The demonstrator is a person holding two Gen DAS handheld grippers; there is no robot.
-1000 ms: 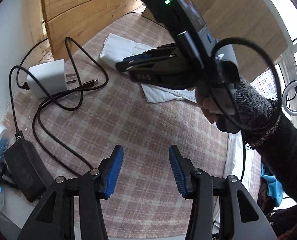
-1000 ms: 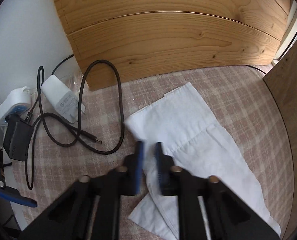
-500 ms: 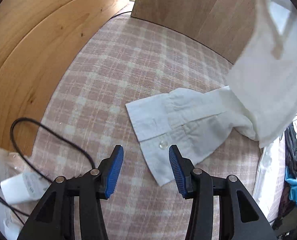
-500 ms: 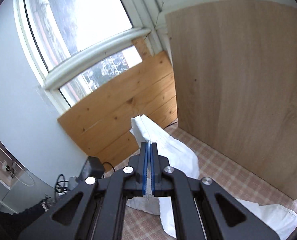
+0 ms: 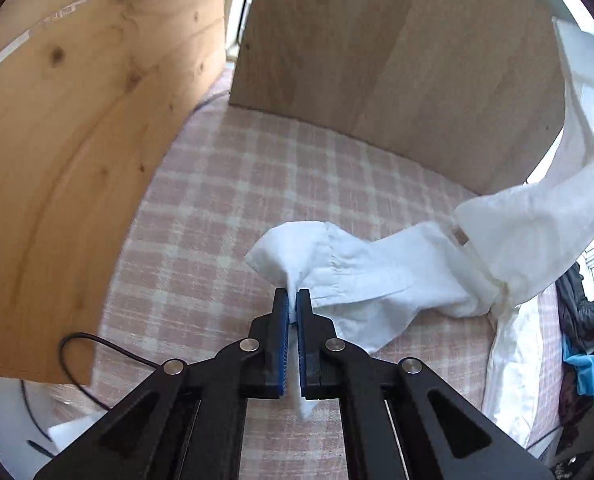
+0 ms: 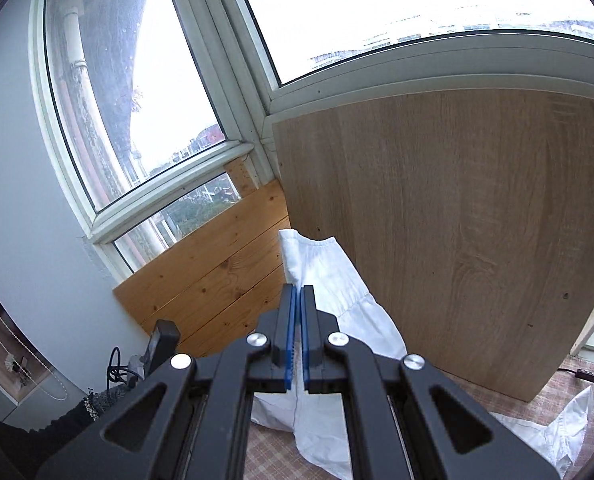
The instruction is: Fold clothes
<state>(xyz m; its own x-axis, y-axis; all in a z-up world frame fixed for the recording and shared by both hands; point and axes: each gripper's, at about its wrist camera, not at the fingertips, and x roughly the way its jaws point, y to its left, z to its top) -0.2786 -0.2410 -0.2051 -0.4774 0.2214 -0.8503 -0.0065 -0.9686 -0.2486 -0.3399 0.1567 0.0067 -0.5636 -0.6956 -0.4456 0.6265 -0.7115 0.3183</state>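
**Both tongs clamped on the white shirt, garment lifted**

Left tongs [image 5: 292, 300]: blue pads pinched together on the cuff end of a sleeve of the white shirt [image 5: 377, 276]. A thin fold of fabric runs between the pads and hangs out below them. The cuff bunches just ahead of the tips, slightly raised off the pink checked surface [image 5: 225, 208].

From the cuff the sleeve trails to the right across the surface, then the cloth rises steeply along the right edge of the left wrist view, up out of frame.

Right tongs [image 6: 296, 300]: pads closed on an upper edge of the same shirt [image 6: 337, 280]. The fabric stands above the tips and drapes down behind and below the tongs toward the surface. These tongs are held high, facing the window [image 6: 137, 120] and the pale wood panel [image 6: 457, 220].

Pine board wall [image 5: 57, 160] stands at the left of the surface; a black cable [image 5: 97, 348] lies at its foot. A dark knitted sleeve [image 6: 77, 412] of the person shows at lower left in the right wrist view.
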